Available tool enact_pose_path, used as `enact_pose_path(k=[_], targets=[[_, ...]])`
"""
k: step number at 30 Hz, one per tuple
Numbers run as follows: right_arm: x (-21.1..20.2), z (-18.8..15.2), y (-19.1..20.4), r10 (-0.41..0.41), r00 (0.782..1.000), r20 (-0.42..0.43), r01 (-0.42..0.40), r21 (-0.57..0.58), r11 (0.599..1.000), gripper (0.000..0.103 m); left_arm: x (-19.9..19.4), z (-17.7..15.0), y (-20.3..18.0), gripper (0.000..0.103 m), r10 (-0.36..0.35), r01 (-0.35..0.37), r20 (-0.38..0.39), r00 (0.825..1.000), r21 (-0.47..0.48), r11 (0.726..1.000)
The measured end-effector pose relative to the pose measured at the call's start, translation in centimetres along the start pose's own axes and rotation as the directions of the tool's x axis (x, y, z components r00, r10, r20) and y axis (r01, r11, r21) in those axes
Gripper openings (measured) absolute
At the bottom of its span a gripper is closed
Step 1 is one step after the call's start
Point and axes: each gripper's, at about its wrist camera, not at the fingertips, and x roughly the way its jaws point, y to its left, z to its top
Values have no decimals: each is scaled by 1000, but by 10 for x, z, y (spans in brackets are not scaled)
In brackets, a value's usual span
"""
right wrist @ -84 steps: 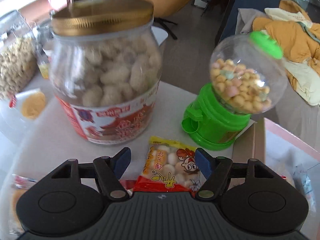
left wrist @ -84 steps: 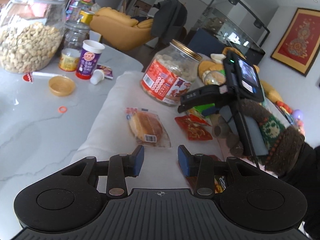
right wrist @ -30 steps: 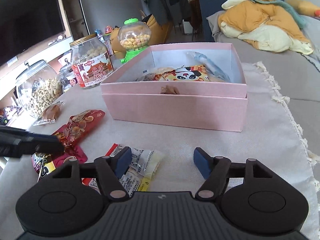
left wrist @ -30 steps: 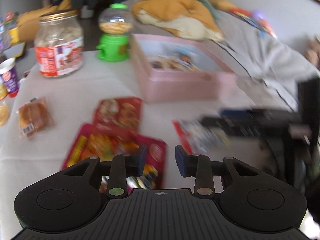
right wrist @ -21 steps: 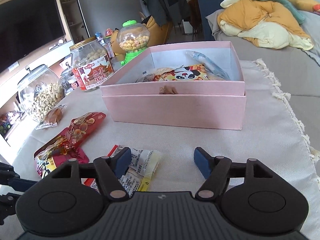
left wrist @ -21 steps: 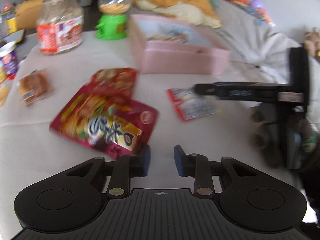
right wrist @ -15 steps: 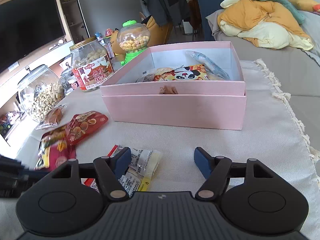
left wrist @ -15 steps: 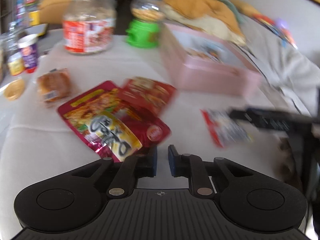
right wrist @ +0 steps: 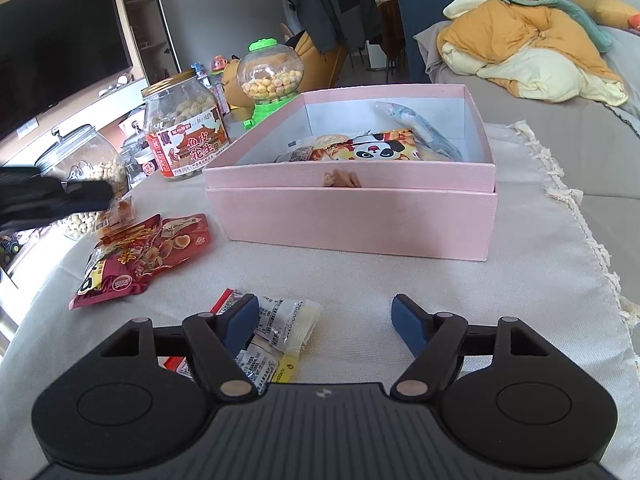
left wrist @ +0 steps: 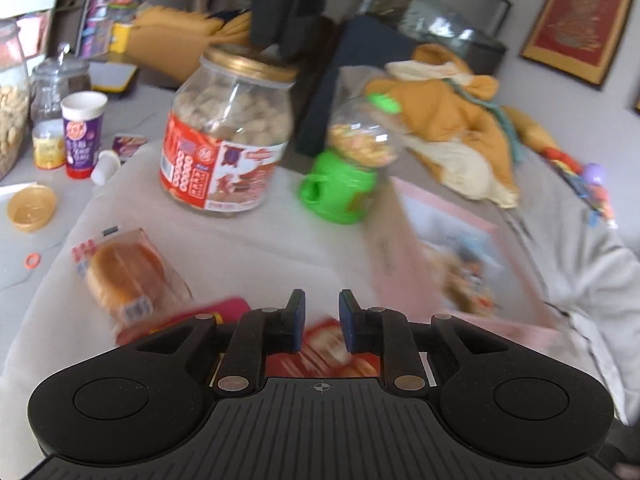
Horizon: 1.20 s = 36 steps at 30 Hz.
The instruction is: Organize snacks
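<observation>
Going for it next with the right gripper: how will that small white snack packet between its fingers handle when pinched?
The white snack packet looks like thin crinkled film, so probably floppy and light. It lies flat on the cloth, so the right gripper may slide it or catch fabric. Its glossy wrapper may be slippery.

A matt pink cardboard box (right wrist: 352, 216) sits on coarse woven cloth (right wrist: 520, 280), beside glossy foil snack packets (right wrist: 136, 256) and a clear, gold-metal-lidded jar (left wrist: 228, 136).

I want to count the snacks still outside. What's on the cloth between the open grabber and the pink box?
In the right wrist view, nothing but bare cloth lies between the right gripper and the pink box.
</observation>
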Motion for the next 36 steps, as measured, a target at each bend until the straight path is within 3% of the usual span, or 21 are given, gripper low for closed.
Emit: enact_pose_path(k=[4,11,15,17,20,23,25,27,32,36], targets=[[0,0,-1,4,1000,2,-4,7,1000,74,24,-6,2,22,-61,62,-98,993,5,998],[0,0,-3,9,1000,4,-9,12,1000,74,-13,-48,-33,22,-65,99,-152,986,233,968],[0,0,-2,3,1000,3,-3,5,1000,74,-26,-63,-44,23,-99,153,-187,977,296,943],[0,0,-1,1,1000,3,-1,2,1000,74,-32,-54,-42,23,-90,120,-117,989,284,951],[0,-1,0,-2,1000,3,2,0,1000,74,-20,-27,-23,23,-60,63,-28,998,157,986],[0,-1,0,-1,1000,4,1,3,1000,74,9,-10,1,23,8,-7,-35,999,38,999],[0,-1,-1,0,1000,4,0,5,1000,74,25,-11,10,23,-6,6,-85,996,-1,1000],[0,-1,-1,1,1000,5,-2,6,1000,74,28,-17,9,24,-36,37,-106,994,10,999],[-1,-1,1,-4,1000,3,4,-1,1000,74,5,-43,-19,25,-73,96,-159,985,140,986],[-9,-3,17,-32,999,-9,31,-81,996,74,-14,-63,-33,26,-117,159,-219,969,185,970]])
